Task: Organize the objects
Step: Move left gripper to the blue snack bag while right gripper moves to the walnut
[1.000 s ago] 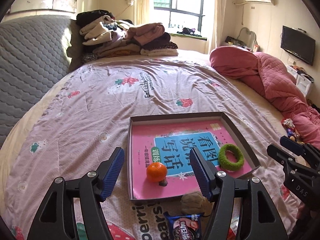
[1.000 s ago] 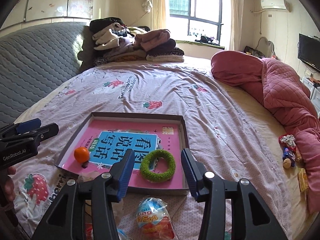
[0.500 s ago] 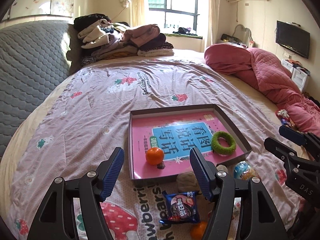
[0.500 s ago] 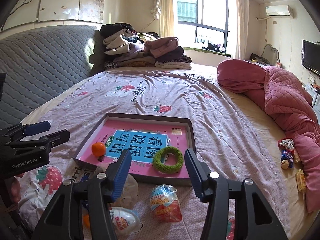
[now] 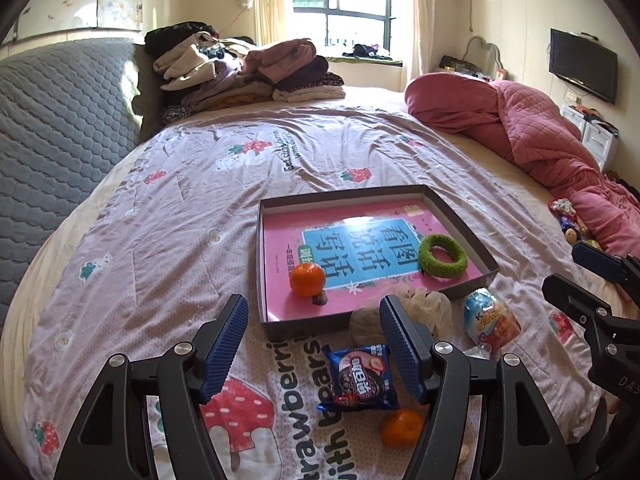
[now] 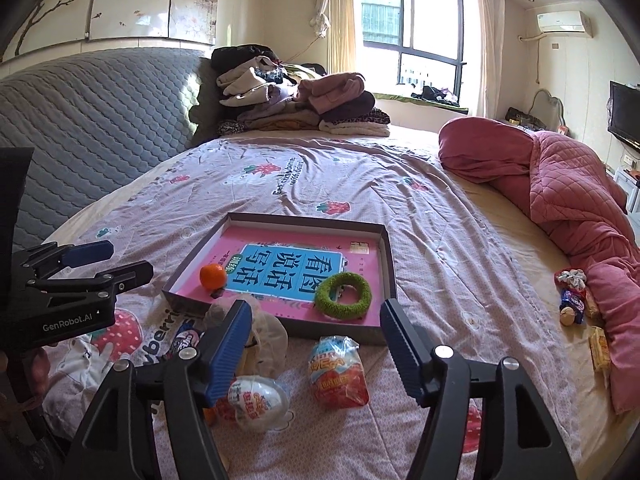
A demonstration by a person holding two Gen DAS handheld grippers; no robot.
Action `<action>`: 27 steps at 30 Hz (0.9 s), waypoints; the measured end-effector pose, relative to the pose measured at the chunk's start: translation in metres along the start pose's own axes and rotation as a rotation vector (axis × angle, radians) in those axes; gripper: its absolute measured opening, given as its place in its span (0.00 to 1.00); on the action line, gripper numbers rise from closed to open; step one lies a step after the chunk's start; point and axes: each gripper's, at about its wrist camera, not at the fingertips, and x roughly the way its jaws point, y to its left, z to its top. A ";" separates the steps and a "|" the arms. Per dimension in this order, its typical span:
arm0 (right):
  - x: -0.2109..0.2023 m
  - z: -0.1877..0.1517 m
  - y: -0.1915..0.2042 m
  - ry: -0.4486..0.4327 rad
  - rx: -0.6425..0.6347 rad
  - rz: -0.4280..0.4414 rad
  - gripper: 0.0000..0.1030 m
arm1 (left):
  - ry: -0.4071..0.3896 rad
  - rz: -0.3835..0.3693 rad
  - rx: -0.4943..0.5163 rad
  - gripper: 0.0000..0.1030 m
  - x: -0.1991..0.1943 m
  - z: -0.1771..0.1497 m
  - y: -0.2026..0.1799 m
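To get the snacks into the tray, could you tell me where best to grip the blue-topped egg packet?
Grip the egg packet across its rounded blue upper half, coming from above with the open right gripper; the flat red lower wrapper is crinkly and offers less hold.

i see a lilac bedspread (image 5: 192, 216) printed with red strawberries and black lettering. the shallow tray (image 5: 460, 220) has dark grey walls and holds a pink book (image 5: 280, 236) with a blue panel, an orange tangerine (image 5: 307, 279) and a fuzzy green ring (image 5: 442, 259). my left claw (image 5: 312, 346) has ribbed blue pads on black arms. a rose-pink quilt (image 6: 568, 184) is heaped beside a grey quilted headboard (image 6: 92, 120).
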 end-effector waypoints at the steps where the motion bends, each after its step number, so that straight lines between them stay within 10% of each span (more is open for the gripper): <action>1: -0.001 -0.002 0.000 0.002 -0.003 0.001 0.64 | 0.002 0.002 0.003 0.68 -0.001 -0.002 0.000; 27: -0.017 -0.065 0.036 0.078 -0.106 0.058 0.65 | 0.082 0.011 0.051 0.68 0.006 -0.045 -0.015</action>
